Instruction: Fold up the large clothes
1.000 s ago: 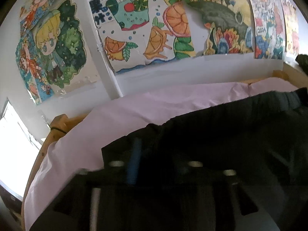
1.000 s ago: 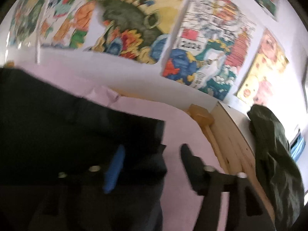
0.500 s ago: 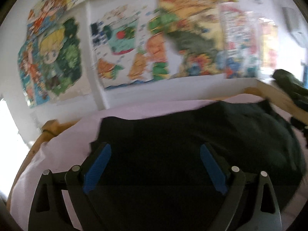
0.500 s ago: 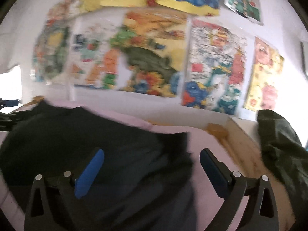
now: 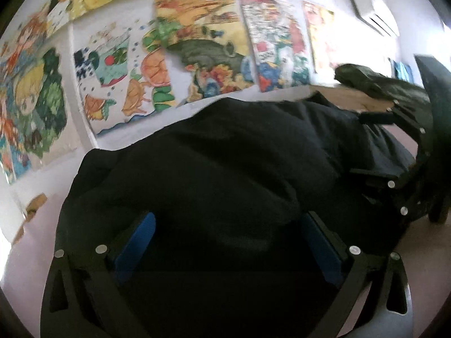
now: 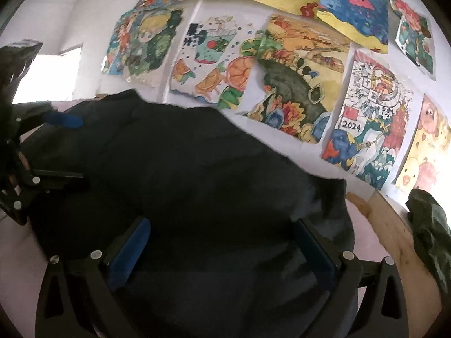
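Both grippers' jaws gape wide over the black garment (image 5: pixel 225 155), gripping nothing

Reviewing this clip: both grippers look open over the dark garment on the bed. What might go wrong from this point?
1. The black garment lies bunched; the open right gripper may pinch several layers, spoiling the fold.
2. The left gripper and the right one sit close together, so they might collide.
3. The green garment rests on the wooden bed edge nearby and could be snagged.

Each black tool (image 5: pixel 227 235) (image 6: pixel 224 242) carries blue finger pads (image 5: pixel 135 243) (silver screws dot the frames).
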A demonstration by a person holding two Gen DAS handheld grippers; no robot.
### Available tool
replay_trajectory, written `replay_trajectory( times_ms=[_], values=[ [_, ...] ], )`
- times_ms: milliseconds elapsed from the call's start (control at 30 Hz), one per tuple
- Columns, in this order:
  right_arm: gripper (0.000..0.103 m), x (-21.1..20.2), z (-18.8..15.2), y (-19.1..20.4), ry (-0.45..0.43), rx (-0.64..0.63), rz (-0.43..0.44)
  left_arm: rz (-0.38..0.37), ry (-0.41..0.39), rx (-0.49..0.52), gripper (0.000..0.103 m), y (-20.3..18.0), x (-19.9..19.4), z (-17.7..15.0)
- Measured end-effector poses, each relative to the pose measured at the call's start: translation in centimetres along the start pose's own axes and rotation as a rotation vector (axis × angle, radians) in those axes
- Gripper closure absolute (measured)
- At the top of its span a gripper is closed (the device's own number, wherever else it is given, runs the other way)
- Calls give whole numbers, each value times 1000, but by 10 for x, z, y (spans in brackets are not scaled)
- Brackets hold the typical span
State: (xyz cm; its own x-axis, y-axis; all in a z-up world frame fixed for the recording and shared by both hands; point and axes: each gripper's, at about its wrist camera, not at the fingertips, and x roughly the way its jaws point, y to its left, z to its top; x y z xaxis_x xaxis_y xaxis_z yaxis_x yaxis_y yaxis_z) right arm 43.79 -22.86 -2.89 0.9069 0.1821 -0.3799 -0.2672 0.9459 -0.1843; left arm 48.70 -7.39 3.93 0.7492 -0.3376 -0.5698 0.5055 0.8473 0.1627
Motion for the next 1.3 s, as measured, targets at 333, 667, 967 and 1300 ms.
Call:
replay_trajectory(
  times_ms=[333, 667, 967, 1300],
  values=[
    [0, 58, 33, -36, 77, 103, -8, 67, 65, -163, 1, 42, 36, 29],
    [0, 129, 48, -73, 220, 220, 25, 92, 176, -278, 1, 99, 94, 46],
    [0, 178, 26, -86, 349, 269, 106, 9, 290, -330, 1, 129, 137, 31],
    [0, 198, 3, -99, 358, 380, 172, -24, 274, -382, 1, 145, 144, 11]
  ],
)
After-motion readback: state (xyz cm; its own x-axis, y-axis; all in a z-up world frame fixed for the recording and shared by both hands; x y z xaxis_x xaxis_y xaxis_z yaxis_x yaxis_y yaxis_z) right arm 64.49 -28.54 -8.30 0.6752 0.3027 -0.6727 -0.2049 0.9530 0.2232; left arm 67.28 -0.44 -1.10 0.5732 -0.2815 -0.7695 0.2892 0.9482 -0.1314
